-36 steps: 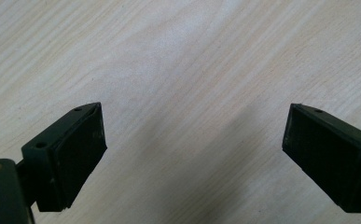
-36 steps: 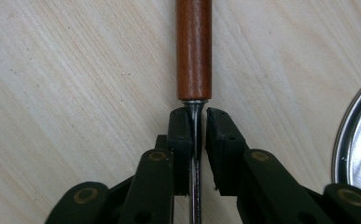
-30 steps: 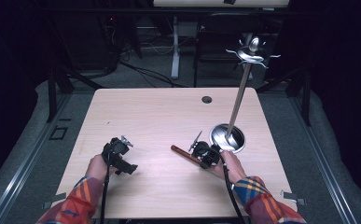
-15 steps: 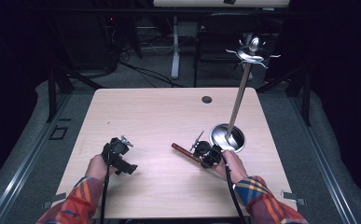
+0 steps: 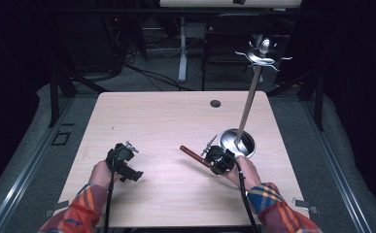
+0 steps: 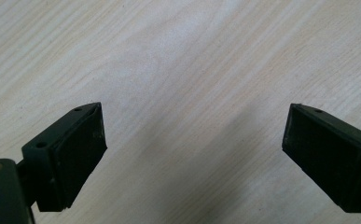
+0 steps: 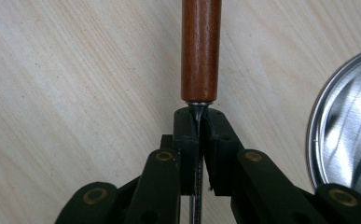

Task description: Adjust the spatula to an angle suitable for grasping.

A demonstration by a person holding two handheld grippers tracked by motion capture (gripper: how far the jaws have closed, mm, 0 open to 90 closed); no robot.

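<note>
One hand-held gripper [image 7: 199, 128] pinches the tool [image 7: 200, 49] by its thin metal neck, so it could slip out.

Wooden-handled tool [image 7: 200, 51], level, beside steel base [image 5: 237, 142]

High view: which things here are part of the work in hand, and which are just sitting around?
In use:
- wooden-handled utensil, its metal shank clamped in the right gripper
- metal stand with hooked pole, beside that gripper

Idle:
- left gripper, jaws wide apart over bare table
- dark grommet hole at the table's far edge
</note>
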